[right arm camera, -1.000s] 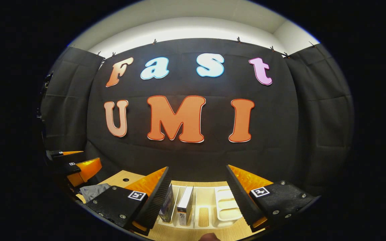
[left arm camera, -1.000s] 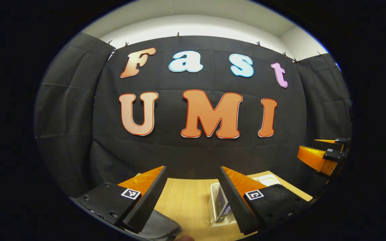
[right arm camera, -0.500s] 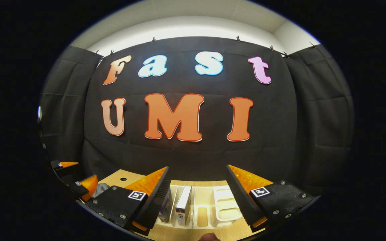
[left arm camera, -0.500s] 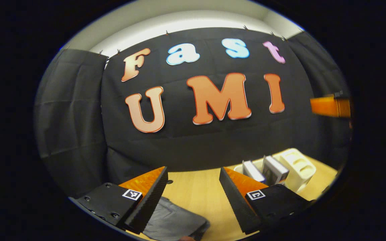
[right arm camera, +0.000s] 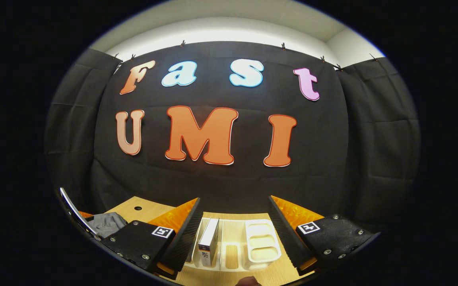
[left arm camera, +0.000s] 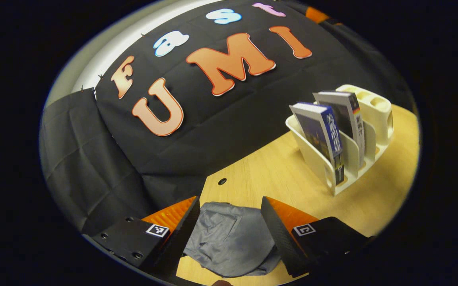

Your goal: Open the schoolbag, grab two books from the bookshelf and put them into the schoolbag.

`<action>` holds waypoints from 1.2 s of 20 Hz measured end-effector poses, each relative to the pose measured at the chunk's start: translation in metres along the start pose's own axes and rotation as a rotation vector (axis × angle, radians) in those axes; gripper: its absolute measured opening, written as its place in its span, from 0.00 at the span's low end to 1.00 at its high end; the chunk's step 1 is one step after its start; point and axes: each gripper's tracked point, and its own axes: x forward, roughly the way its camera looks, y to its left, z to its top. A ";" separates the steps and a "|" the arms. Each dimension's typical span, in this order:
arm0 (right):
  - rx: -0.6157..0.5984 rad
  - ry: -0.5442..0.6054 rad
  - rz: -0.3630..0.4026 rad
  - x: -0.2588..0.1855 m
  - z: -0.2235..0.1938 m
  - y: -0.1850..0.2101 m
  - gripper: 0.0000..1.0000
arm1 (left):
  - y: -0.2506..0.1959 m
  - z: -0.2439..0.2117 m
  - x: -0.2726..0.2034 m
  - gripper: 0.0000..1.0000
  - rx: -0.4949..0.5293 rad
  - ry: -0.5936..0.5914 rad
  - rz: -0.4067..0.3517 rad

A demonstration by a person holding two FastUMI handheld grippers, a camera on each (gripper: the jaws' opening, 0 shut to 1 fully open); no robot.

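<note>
Cream plastic bookshelf (left arm camera: 366,131) on the wooden table (left arm camera: 276,174): we note two books (left arm camera: 324,135) upright in its slots. Grey schoolbag (left arm camera: 231,238) lies flat between our left gripper (left arm camera: 229,216) fingers, spread apart, not touching. Right gripper (right arm camera: 235,216) gapes wide, bookshelf beyond its tips.

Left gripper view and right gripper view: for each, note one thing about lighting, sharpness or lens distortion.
Left gripper view: sharp, the books in the white bookshelf crisp; the fisheye tilts and bends the table, and the grey schoolbag lies evenly lit. Right gripper view: a bright strip of wall above the cloth; a curved blurred streak at the lower left edge.
</note>
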 end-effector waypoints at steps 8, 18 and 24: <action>-0.047 -0.016 -0.037 0.001 -0.005 -0.018 0.97 | -0.026 -0.056 -0.003 0.97 0.233 0.076 -0.017; -0.033 0.004 -0.048 0.003 -0.021 -0.040 0.97 | -0.054 -0.112 -0.003 0.95 0.407 0.187 -0.017; -0.033 -0.002 -0.053 -0.002 -0.024 -0.060 0.97 | -0.071 -0.119 -0.008 0.88 0.486 0.184 0.013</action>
